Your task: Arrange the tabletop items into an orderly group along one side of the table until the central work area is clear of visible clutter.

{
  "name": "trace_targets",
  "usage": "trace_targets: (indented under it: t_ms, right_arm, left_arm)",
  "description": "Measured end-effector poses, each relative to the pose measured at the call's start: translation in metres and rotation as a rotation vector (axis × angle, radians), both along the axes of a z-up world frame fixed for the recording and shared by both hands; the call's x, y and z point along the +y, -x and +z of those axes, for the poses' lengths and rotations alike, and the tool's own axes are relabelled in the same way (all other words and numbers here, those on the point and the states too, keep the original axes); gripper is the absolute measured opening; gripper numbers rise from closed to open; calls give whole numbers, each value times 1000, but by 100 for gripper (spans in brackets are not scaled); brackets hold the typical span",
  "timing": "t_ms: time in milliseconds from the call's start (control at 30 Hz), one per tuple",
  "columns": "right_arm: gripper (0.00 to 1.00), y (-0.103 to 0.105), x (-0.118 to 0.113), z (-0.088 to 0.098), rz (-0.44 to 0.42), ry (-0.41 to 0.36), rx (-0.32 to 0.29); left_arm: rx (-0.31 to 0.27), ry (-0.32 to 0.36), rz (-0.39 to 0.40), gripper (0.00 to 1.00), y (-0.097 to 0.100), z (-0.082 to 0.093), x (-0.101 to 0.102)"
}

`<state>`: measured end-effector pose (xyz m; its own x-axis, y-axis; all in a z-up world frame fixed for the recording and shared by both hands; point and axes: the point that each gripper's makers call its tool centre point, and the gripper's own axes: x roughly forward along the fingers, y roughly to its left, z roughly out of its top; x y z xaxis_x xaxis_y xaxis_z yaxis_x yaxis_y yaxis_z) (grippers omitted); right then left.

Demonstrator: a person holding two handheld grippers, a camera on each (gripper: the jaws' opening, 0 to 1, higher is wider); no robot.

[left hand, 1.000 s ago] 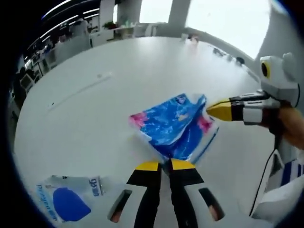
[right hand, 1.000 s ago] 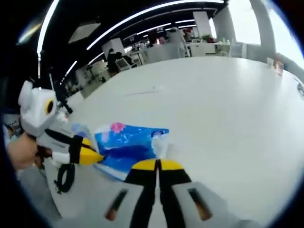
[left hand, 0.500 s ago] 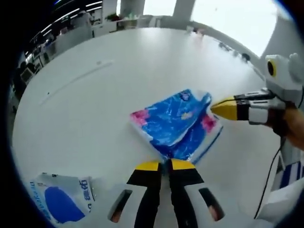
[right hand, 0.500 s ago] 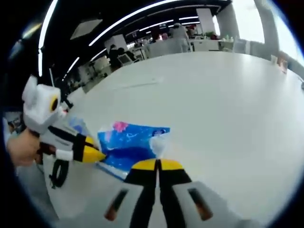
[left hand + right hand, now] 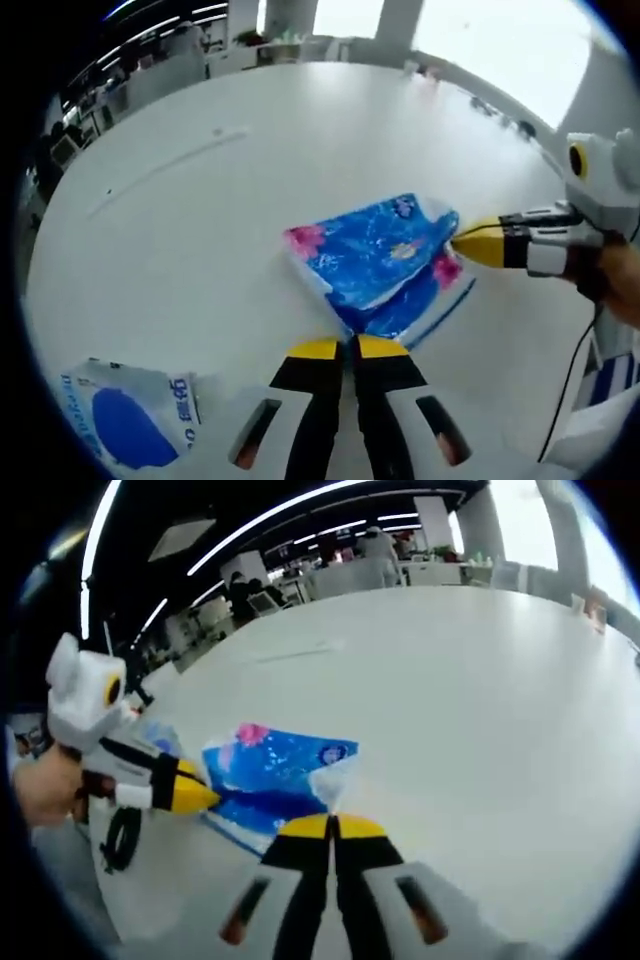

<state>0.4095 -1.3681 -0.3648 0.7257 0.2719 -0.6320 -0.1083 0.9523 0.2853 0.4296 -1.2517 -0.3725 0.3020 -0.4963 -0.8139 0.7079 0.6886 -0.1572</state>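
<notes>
A blue tissue pack point(image 5: 385, 262) with pink flowers lies across the white table point(image 5: 250, 200) between the two grippers. My left gripper point(image 5: 341, 348) is shut, its yellow tips pinching the pack's near corner. From the right comes my right gripper point(image 5: 472, 243), shut on the pack's white end flap. In the right gripper view the same pack point(image 5: 270, 780) sits just beyond my right gripper point(image 5: 326, 826), whose shut tips hold the white flap. There the left gripper point(image 5: 205, 797) grips the pack's left edge.
A white packet with a blue print point(image 5: 130, 420) lies at the near left of the table. A long thin strip point(image 5: 170, 172) rests farther out. Small items point(image 5: 500, 112) sit at the far table edge. A hand point(image 5: 45, 785) holds the left gripper.
The pack has shifted a little to the right in the left gripper view, with the right gripper moving along with its flap. Both grippers stay shut.
</notes>
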Motion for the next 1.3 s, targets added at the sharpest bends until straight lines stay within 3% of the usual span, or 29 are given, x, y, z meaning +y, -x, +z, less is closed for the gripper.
trace_targets:
  t_ms: [233, 300, 333, 400, 467, 667, 833, 1067, 1300]
  right_arm:
    - [0, 0, 1, 0, -1, 2, -3]
    - [1, 1, 1, 2, 11, 25, -12]
    - [8, 1, 2, 3, 13, 29, -16]
    - [26, 3, 2, 5, 9, 46, -25]
    - [44, 7, 3, 7, 11, 52, -25]
    - [60, 10, 5, 22, 20, 49, -91]
    - [66, 11, 7, 38, 29, 50, -125]
    - [67, 18, 8, 55, 18, 59, -154]
    - [66, 41, 15, 67, 9, 82, -152]
  left_arm:
    - [-1, 4, 13, 0, 1, 0, 0]
    - [-10, 8, -1, 6, 2, 1, -2]
    - [-43, 17, -14, 14, 0, 4, -5]
    - [-110, 15, 44, 44, -8, 11, -1]
    - [-108, 15, 79, 66, -8, 14, 2]
    - [-133, 23, 106, 84, -9, 27, 14]
    - [-158, 31, 116, 87, -6, 43, 25]
    - [-176, 47, 113, 89, 3, 62, 38]
    - [-190, 80, 110, 90, 15, 84, 60]
